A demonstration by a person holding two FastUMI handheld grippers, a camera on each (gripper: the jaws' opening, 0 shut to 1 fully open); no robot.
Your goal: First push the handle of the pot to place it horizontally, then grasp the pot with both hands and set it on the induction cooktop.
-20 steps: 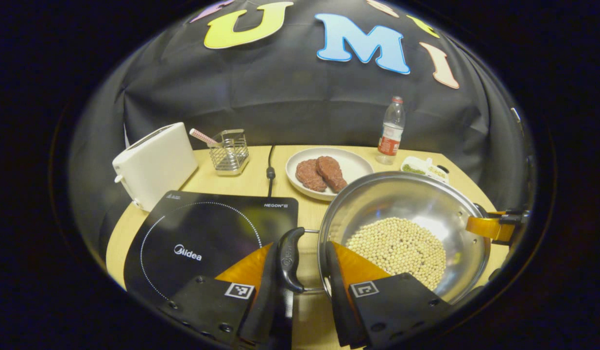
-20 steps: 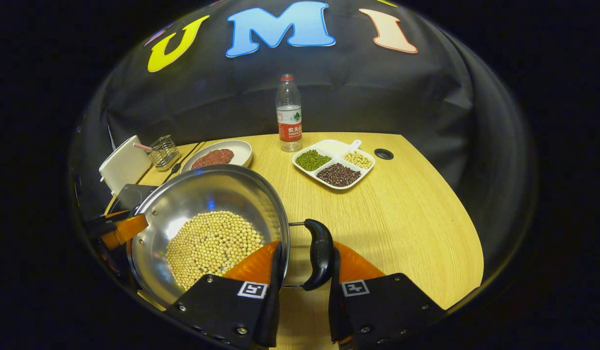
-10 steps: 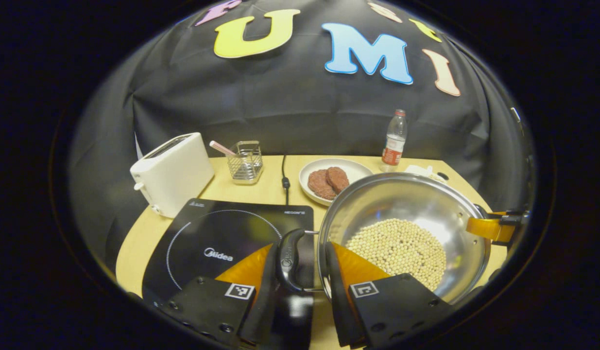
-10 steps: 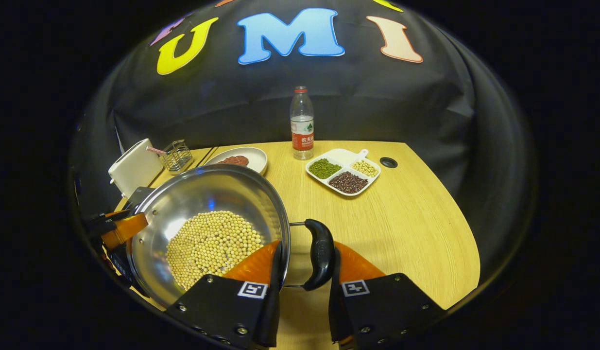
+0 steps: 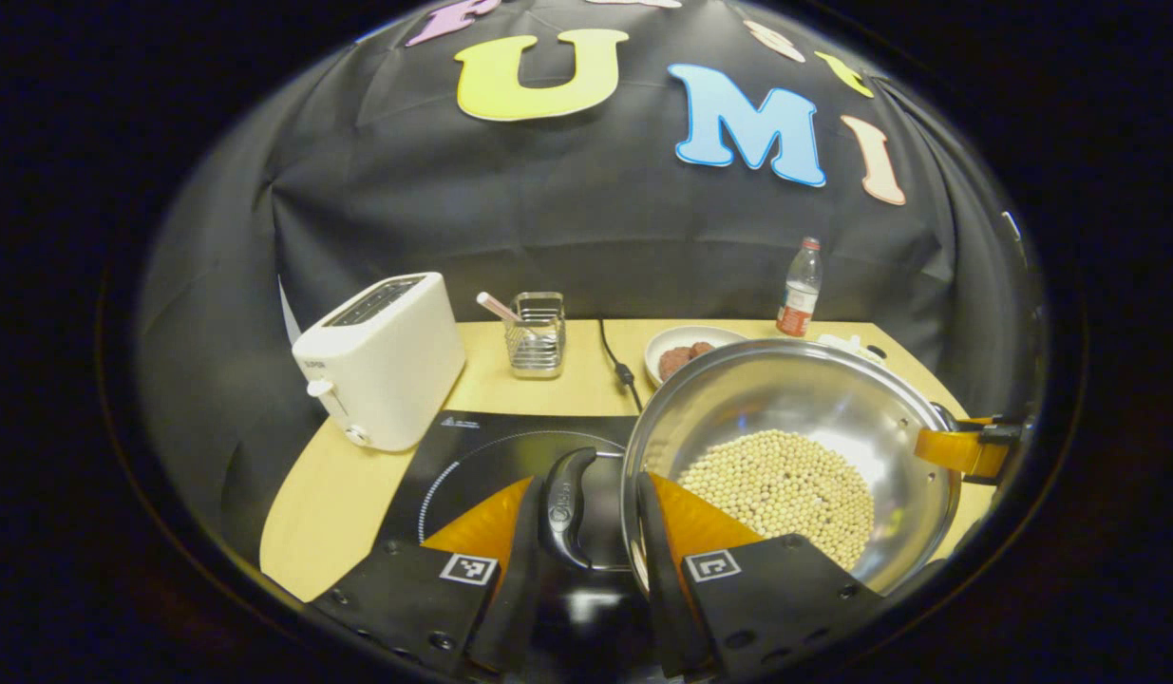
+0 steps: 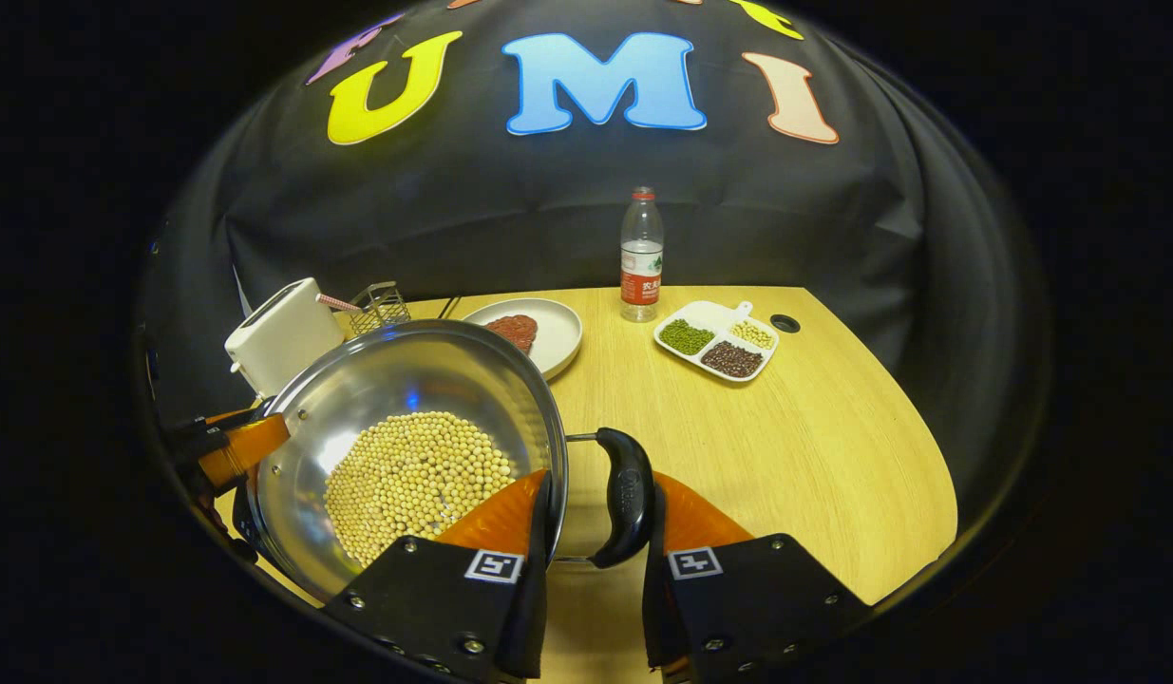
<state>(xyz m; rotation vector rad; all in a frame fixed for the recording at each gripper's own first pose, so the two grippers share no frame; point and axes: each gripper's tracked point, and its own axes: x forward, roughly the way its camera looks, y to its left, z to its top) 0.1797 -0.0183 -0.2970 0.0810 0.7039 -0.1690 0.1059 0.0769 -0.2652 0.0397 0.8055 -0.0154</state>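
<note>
The pot [image 5: 795, 456] is held over the cooktop [image 5: 491, 456], each handle clamped by a hand-held gripper: left [image 5: 586, 532], right [image 6: 595, 532].

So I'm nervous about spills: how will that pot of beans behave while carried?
The pot is shiny metal, probably stiff. Its loose beans would likely slide if it tilts. The loop handle sits between the right gripper fingers and may pivot.

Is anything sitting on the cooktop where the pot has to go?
Nothing visible does. The cooktop's glass is bare in the left gripper view. The toaster stands off its far left corner, and the pot is held at its right edge.
</note>
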